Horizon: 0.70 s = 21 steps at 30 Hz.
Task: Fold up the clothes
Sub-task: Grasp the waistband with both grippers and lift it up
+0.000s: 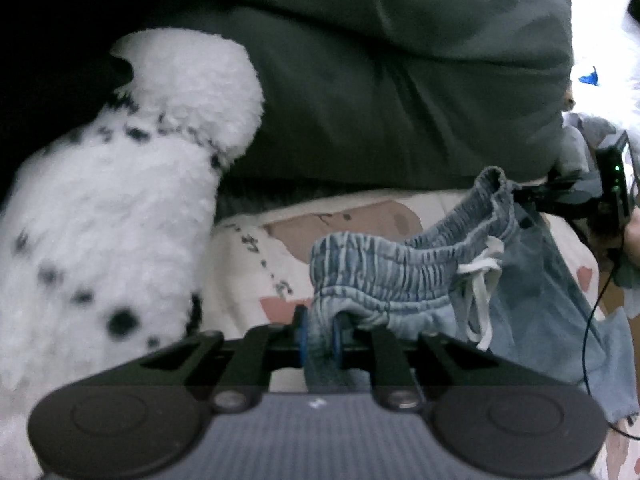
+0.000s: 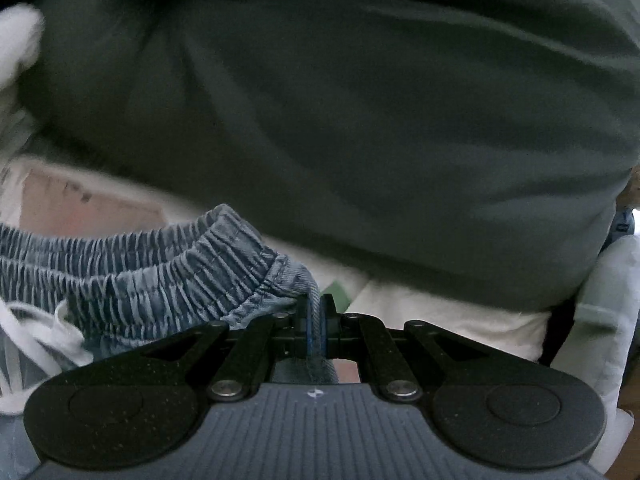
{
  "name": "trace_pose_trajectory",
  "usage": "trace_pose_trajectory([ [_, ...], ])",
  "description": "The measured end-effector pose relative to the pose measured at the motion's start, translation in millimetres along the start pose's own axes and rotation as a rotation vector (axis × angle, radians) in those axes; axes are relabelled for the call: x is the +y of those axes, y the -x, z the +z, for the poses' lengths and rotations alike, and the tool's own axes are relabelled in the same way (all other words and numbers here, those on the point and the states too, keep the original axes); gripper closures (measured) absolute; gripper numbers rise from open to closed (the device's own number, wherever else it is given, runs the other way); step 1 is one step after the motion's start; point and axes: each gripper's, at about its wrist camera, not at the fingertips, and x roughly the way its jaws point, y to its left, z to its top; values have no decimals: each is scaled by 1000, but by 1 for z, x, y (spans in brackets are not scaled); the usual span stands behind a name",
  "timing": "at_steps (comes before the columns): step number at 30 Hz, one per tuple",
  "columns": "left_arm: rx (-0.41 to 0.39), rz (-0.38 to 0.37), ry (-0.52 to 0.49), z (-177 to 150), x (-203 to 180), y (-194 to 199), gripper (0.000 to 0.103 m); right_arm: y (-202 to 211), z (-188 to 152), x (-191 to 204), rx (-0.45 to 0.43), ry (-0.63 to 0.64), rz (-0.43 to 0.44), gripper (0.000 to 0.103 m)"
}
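Observation:
Light blue denim shorts (image 1: 400,276) with a gathered elastic waistband and a white drawstring (image 1: 478,280) hang lifted above a patterned bedsheet (image 1: 256,264). My left gripper (image 1: 319,332) is shut on one end of the waistband, cloth bunched between its blue pads. In the right wrist view my right gripper (image 2: 316,320) is shut on the other end of the waistband (image 2: 160,268). The right gripper (image 1: 524,192) also shows in the left wrist view at the far right, pinching the raised corner. The waistband sags between the two grips.
A large dark green pillow (image 1: 400,88) lies across the back. A white fluffy plush with black spots (image 1: 120,200) sits at the left. A black cable (image 1: 592,320) hangs at the right near a hand (image 1: 632,236). A pale cushion (image 2: 600,300) stands at the right.

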Motion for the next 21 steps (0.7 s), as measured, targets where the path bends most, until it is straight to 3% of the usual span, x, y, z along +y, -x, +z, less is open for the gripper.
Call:
trace_pose_trajectory([
  [4, 43, 42, -47, 9, -2, -22, 91, -18, 17, 8, -6, -5, -72, 102],
  [9, 171, 97, -186, 6, -5, -52, 90, -42, 11, 30, 16, -68, -136, 102],
  [12, 216, 106, -203, 12, -5, -60, 90, -43, 7, 34, 24, -129, -158, 102],
  [21, 242, 141, -250, 18, -10, -80, 91, -35, 3, 21, -29, -231, -182, 102],
])
